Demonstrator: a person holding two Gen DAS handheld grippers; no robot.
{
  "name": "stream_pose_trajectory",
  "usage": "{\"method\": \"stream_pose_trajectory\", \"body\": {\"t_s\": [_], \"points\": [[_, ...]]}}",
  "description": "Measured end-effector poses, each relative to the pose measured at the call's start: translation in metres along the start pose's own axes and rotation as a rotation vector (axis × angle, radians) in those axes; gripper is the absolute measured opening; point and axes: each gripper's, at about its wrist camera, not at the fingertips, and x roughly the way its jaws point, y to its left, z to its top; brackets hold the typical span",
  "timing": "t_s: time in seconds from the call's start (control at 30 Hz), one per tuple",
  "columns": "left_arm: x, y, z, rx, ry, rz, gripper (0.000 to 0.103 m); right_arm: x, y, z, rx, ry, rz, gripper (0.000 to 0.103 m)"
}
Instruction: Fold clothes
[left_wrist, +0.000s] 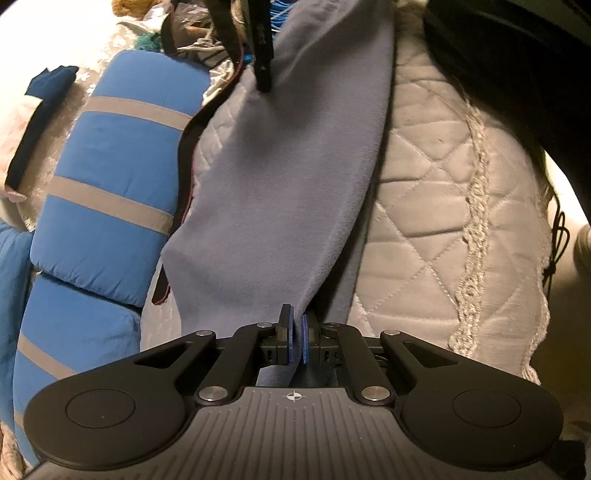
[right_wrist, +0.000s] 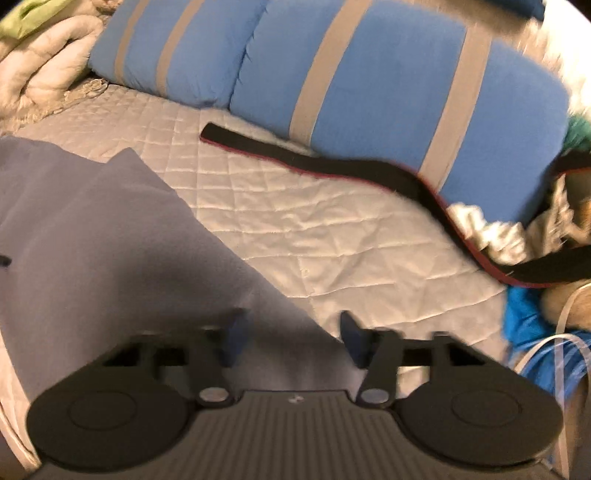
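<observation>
The left gripper (left_wrist: 296, 339) has its jaws clamped on an edge of the grey garment (left_wrist: 280, 192), which stretches away from them in a long band across the quilted bedspread (left_wrist: 424, 192). The right gripper (right_wrist: 291, 341) has its jaws wide apart, poised over a corner of the same grey garment (right_wrist: 110, 236); that view is blurred, so I can't say whether they touch the cloth. Beyond the garment, a black strap (right_wrist: 332, 166) with a red edge lies on the bedspread (right_wrist: 295, 229), against the blue striped pillows (right_wrist: 369, 81) further back.
</observation>
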Motion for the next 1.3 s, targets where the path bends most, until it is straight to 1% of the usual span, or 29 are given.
{"method": "stream_pose_trajectory", "body": {"t_s": [0.03, 0.13, 0.3, 0.4, 0.47, 0.5, 0.53, 0.57, 0.6, 0.63, 0.67, 0.7, 0.73, 0.8, 0.9, 0.97, 1.03, 1.07, 1.1, 1.13, 1.23, 1.3], "points": [[0.0, 0.001, 0.0, -0.007, -0.002, 0.0, 0.006, 0.005, -0.004, 0.002, 0.006, 0.023, 0.019, 0.005], [0.001, 0.002, 0.002, -0.013, -0.006, -0.002, 0.006, 0.012, -0.01, 0.005, 0.0, 0.037, 0.037, 0.004], [0.003, 0.002, 0.006, -0.012, -0.006, 0.002, 0.006, 0.021, -0.018, 0.007, 0.018, 0.04, 0.031, 0.004], [0.002, 0.003, 0.008, -0.023, -0.014, 0.005, 0.006, 0.029, -0.026, 0.008, 0.072, 0.046, 0.037, 0.004], [0.001, 0.004, 0.009, -0.026, -0.018, 0.003, 0.006, 0.033, -0.032, 0.008, 0.124, 0.057, 0.046, 0.006], [0.001, 0.004, 0.009, -0.027, -0.018, 0.001, 0.006, 0.033, -0.034, 0.008, 0.146, 0.067, 0.044, 0.023], [0.002, 0.004, 0.008, -0.028, -0.018, -0.001, 0.006, 0.029, -0.033, 0.009, 0.148, 0.058, 0.029, 0.034], [0.002, 0.004, 0.008, -0.028, -0.018, -0.003, 0.006, 0.026, -0.031, 0.009, 0.149, 0.049, 0.015, 0.034], [0.002, 0.004, 0.007, -0.024, -0.016, -0.005, 0.006, 0.016, -0.026, 0.01, 0.126, 0.031, 0.008, 0.041], [0.003, 0.003, 0.006, -0.018, -0.014, -0.004, 0.006, 0.007, -0.021, 0.01, 0.103, 0.014, 0.0, 0.052], [0.003, 0.002, 0.005, -0.011, -0.012, -0.002, 0.006, -0.003, -0.016, 0.01, 0.08, -0.004, -0.007, 0.057], [0.004, 0.002, 0.004, -0.006, -0.009, 0.0, 0.006, -0.016, -0.007, 0.009, 0.038, -0.024, 0.0, 0.064], [0.004, 0.003, 0.002, -0.005, -0.006, 0.003, 0.006, -0.03, 0.001, 0.007, -0.012, -0.039, 0.005, 0.066], [0.003, 0.004, 0.001, -0.013, -0.005, 0.005, 0.006, -0.056, 0.016, 0.001, -0.1, -0.049, 0.016, 0.066], [0.0, 0.004, 0.002, -0.01, -0.006, 0.016, 0.006, -0.091, 0.031, -0.014, -0.162, -0.042, 0.044, 0.065], [-0.006, 0.001, 0.004, 0.003, -0.019, 0.029, 0.006, -0.111, 0.041, -0.027, -0.156, -0.024, 0.088, 0.064], [-0.012, -0.001, 0.006, -0.001, -0.033, 0.033, 0.008, -0.125, 0.053, -0.041, -0.151, 0.0, 0.156, 0.063], [-0.016, -0.001, 0.008, -0.008, -0.043, 0.035, 0.011, -0.127, 0.058, -0.047, -0.138, 0.02, 0.192, 0.063], [-0.021, -0.002, 0.01, -0.02, -0.062, 0.033, 0.023, -0.129, 0.064, -0.053, -0.126, 0.041, 0.228, 0.063], [-0.025, -0.001, 0.012, -0.034, -0.085, 0.024, 0.031, -0.125, 0.064, -0.055, -0.096, 0.047, 0.243, 0.064], [-0.036, 0.002, 0.021, -0.107, -0.146, -0.024, 0.032, -0.114, 0.065, -0.061, -0.007, 0.066, 0.286, 0.064], [-0.042, 0.006, 0.026, -0.173, -0.192, -0.097, 0.032, -0.106, 0.066, -0.065, 0.052, 0.079, 0.314, 0.064]]}}
